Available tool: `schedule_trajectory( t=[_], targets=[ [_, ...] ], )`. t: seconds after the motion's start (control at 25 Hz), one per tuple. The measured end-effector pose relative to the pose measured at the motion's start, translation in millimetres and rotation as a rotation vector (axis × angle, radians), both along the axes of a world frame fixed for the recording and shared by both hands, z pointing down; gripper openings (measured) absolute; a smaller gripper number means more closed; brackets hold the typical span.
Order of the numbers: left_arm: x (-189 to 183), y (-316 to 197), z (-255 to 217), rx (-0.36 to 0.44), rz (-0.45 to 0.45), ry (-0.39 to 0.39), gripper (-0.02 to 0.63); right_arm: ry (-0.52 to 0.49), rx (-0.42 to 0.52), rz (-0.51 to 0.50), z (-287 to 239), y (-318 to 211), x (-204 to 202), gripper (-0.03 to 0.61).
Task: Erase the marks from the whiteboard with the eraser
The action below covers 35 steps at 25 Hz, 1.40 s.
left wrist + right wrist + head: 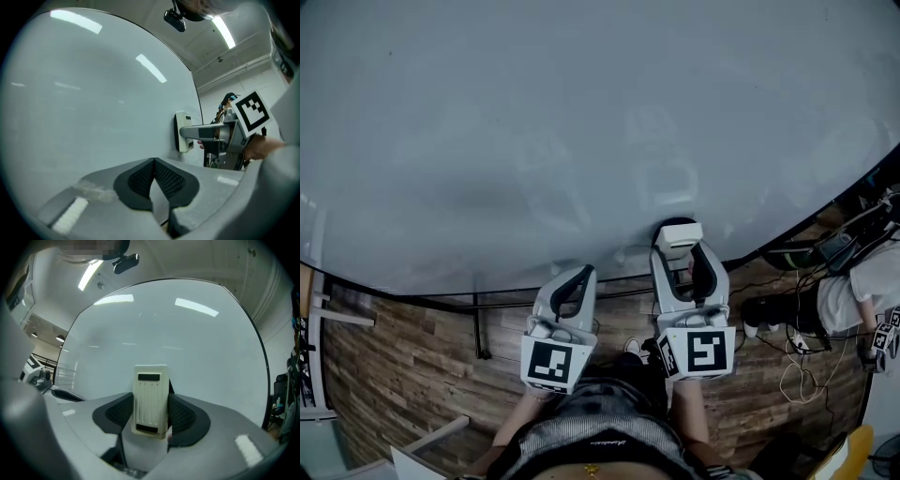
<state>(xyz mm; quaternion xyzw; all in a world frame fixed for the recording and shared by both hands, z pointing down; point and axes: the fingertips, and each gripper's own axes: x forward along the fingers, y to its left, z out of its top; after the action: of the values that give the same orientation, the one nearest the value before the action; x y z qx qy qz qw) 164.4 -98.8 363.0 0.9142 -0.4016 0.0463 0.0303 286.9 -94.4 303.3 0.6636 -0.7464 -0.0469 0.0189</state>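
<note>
My right gripper (151,414) has its fingers (183,417) closed on the eraser (150,398), with one black finger on each long side of it. The eraser is a cream block that stands upright between them. Its ribbed back is turned to the camera, and its upper part reaches out past the fingertips. In the left gripper view the other face of the eraser appears to lie flat against the whiteboard (93,93), and the right fingers grip it from behind. In the head view the eraser sits near the lower edge of the whiteboard, just under some faint pale traces (672,183) on the surface. My left gripper (153,177) is beside the right one and a little lower, close to the same edge. I cannot tell if it touches the whiteboard. Its fingers are pressed together, tip against tip, and nothing is between them.
</note>
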Motion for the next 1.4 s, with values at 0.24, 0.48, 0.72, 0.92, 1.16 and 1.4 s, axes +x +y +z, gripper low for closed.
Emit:
schedule_trajectory(
  t=[0.24, 0.48, 0.72, 0.92, 1.16, 1.4],
  targets=[
    [9.2, 2.3, -6.4, 0.003, 0.03, -0.007, 0.005, -0.005, -0.006, 0.005, -2.3, 1.5, 0.7, 0.238],
    [-49.3, -13.0, 9.3, -0.008, 0.033, 0.005, 0.005, 0.008, -0.025, 0.005, 13.5, -14.0, -61.0, 0.238],
    [-69.2, -27.4, 22.5, -0.018, 0.034, -0.001, 0.005, 0.009, -0.028, -0.03, 25.4, -31.5, -95.1, 0.239],
    [-103.7, -21.6, 27.3, -0.024, 0.012, -0.002, 0.005, 0.012, -0.025, -0.03, 27.1, -25.4, -122.4, 0.238],
    [-135.4, -16.7, 24.1, -0.006, 0.0, -0.022, 0.005, 0.022, -0.015, -0.05, 23.0, -21.6, -157.7, 0.239],
    [-132.5, -14.4, 25.3, -0.021, -0.015, -0.022, 0.005, 0.027, -0.014, -0.08, 22.6, -19.6, -163.8, 0.239]
  ],
)
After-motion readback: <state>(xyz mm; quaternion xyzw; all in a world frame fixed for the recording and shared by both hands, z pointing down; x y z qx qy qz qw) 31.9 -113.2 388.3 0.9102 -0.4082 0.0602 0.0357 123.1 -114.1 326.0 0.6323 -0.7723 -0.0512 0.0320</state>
